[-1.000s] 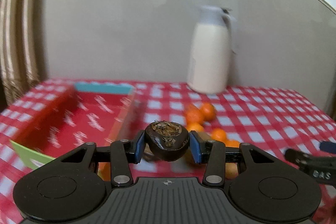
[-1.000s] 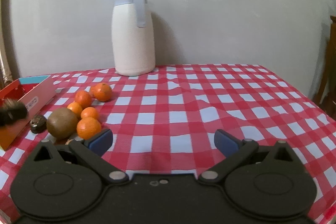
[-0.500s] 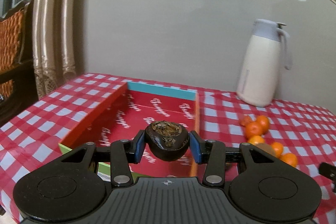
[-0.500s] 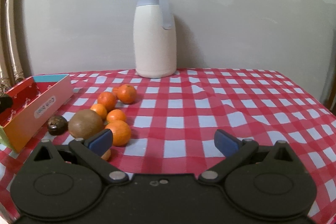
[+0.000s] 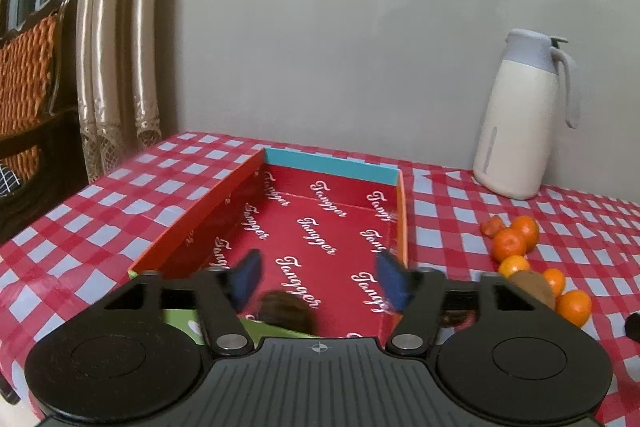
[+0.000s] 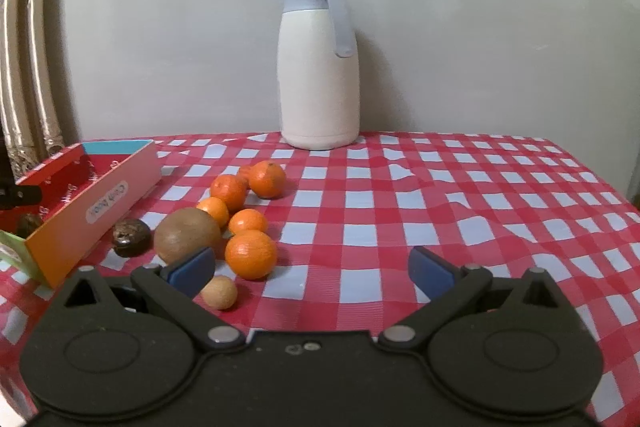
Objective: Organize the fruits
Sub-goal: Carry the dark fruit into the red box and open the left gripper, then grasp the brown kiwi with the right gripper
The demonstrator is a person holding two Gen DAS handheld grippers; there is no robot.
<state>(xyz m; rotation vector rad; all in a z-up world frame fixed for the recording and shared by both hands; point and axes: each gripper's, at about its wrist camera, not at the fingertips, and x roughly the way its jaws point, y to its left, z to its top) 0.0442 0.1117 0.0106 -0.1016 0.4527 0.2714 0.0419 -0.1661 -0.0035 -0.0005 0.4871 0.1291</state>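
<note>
My left gripper hangs over the near end of the red box, its jaws opening. The dark wrinkled fruit lies blurred below the blue pads, free of them, low in the box; it also shows in the right wrist view as a dark fruit behind the box wall. My right gripper stands open above the checked cloth with nothing between its fingers. Ahead of it to the left lie several oranges, a brown kiwi, a second dark fruit and a small tan fruit.
A white jug with a grey lid stands against the back wall. The fruit cluster sits right of the box in the left wrist view. A curtain and a wooden chair stand off the table's left edge.
My left gripper swung left from the fruit pile to over the box, then its jaws parted and the dark fruit dropped out of them. The right gripper stayed open.
</note>
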